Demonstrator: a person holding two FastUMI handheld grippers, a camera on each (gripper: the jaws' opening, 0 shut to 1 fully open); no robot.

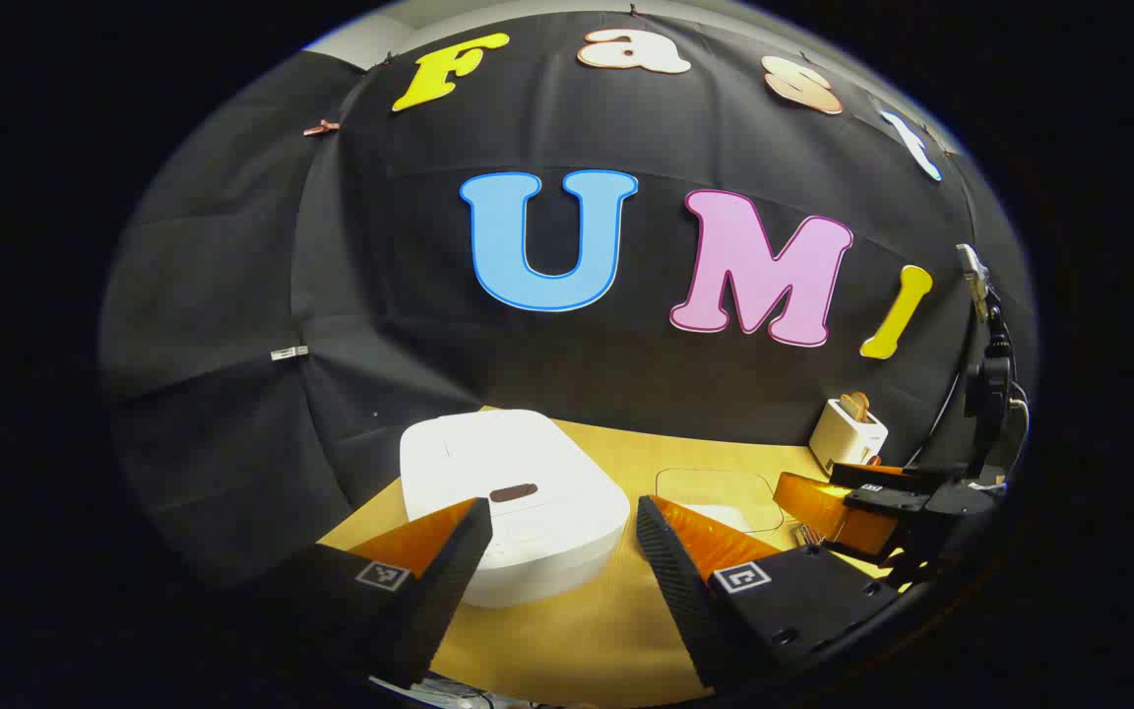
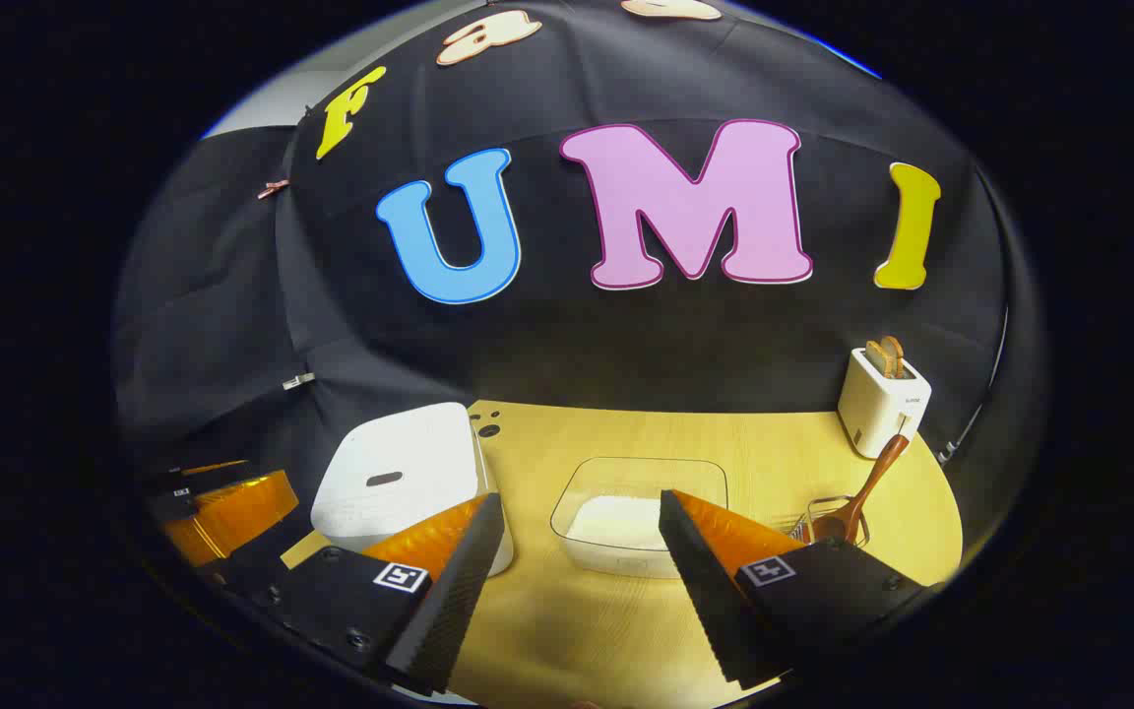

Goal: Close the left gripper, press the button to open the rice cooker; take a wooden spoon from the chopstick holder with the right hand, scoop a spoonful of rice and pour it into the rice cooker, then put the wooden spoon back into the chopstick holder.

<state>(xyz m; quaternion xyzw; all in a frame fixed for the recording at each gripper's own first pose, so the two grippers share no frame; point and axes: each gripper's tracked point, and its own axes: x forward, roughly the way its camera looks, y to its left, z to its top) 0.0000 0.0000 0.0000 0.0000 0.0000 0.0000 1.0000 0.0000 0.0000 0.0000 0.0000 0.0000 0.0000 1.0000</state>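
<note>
Rice cooker [image 1: 513, 507] sits lid-down on the table's left, just ahead of the left gripper [image 1: 559, 561], whose jaws gape wide; judged first step: closing them, then pressing the button [image 1: 513, 491].

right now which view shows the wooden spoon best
The right gripper view: the wooden spoon stands clear in the chopstick holder, its handle leaning toward the toaster. In the left gripper view the holder's wire just peeks out beside the other hand-held gripper; I cannot make out the spoon there.
</note>
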